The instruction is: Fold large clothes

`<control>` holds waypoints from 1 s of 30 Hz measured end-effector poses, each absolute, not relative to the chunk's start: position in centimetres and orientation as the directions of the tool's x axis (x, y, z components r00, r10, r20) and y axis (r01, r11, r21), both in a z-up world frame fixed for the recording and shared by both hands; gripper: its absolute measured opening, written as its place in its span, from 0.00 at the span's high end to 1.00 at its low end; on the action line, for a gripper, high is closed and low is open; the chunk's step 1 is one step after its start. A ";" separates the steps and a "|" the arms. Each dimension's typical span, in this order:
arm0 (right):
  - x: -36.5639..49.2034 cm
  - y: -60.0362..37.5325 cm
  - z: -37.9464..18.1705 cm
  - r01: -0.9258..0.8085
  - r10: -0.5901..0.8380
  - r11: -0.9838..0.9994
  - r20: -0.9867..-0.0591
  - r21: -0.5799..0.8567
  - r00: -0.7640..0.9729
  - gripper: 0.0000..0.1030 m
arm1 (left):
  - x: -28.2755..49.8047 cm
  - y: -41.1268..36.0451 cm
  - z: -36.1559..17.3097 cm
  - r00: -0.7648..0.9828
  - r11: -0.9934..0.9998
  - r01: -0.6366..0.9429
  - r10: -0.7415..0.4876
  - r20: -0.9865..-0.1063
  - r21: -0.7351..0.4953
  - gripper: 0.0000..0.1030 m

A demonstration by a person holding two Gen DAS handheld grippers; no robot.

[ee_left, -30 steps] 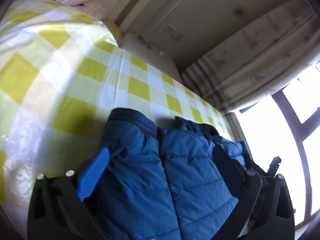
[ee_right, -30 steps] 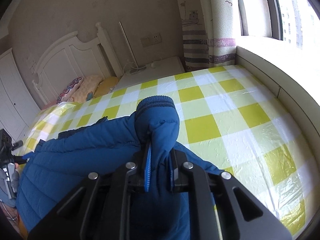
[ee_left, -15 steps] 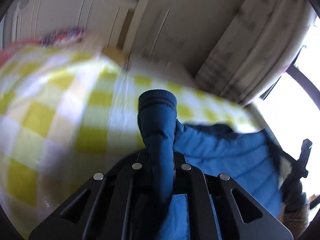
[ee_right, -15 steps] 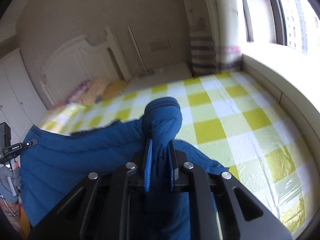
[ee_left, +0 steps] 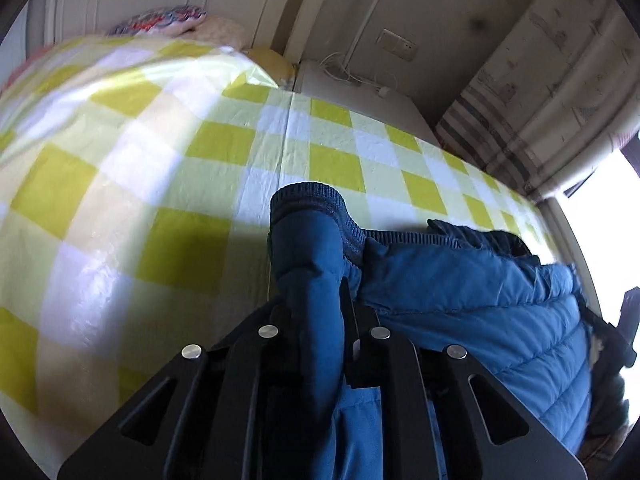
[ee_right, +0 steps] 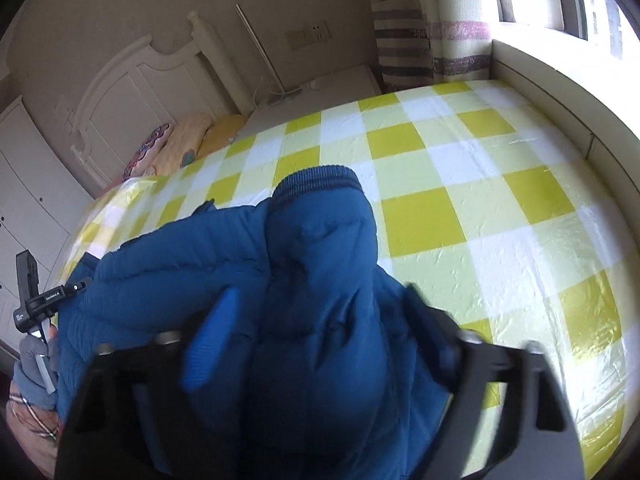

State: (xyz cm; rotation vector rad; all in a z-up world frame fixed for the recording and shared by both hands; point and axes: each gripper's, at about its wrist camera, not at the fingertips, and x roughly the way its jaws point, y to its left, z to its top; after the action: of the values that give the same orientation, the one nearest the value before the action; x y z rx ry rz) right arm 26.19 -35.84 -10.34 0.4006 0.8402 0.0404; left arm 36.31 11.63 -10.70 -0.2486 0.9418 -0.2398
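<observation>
A blue padded jacket (ee_left: 472, 280) lies on the bed with the yellow-and-white checked cover (ee_left: 120, 184). My left gripper (ee_left: 316, 296) is shut on one jacket sleeve, whose ribbed cuff (ee_left: 308, 204) sticks up past the fingers. In the right wrist view the jacket (ee_right: 168, 272) bunches under my right gripper (ee_right: 320, 316), which stands open with its jaws wide apart on either side of the other sleeve (ee_right: 324, 240). That sleeve's cuff (ee_right: 320, 184) points away from me. The left gripper's body (ee_right: 30, 300) shows at the left edge.
A white headboard (ee_right: 132, 92) and pillows (ee_right: 176, 148) are at the bed's far end. A bedside table (ee_right: 320, 84) with cables stands by a striped curtain (ee_right: 404, 40). A window ledge (ee_right: 560, 92) runs along the bed's right side.
My left gripper closed on a sleeve and now holds it steady. My right gripper, shut on the other sleeve before, has opened its jaws wide around it.
</observation>
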 end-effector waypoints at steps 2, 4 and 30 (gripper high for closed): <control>25.9 -35.0 -9.7 0.099 0.168 0.943 -0.710 0.319 0.683 0.87 | 36.1 11.1 -10.2 0.587 0.956 0.098 -0.281 -0.759 -0.278 0.88; 25.0 -33.7 -7.8 0.072 0.118 0.968 -0.689 0.240 0.715 0.92 | 35.1 11.0 -8.4 0.641 0.958 0.114 -0.275 -0.717 -0.265 0.89; 2.8 -34.5 -7.7 -0.086 0.258 0.948 -0.578 0.308 0.775 0.18 | 15.2 20.2 -9.9 0.619 0.862 0.325 -0.505 -0.601 -0.389 0.04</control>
State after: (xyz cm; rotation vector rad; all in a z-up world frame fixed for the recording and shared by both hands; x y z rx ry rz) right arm 2.84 -34.51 -7.68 0.2723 0.6606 0.1883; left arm 15.22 20.17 -9.93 -0.2529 0.7660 -0.4830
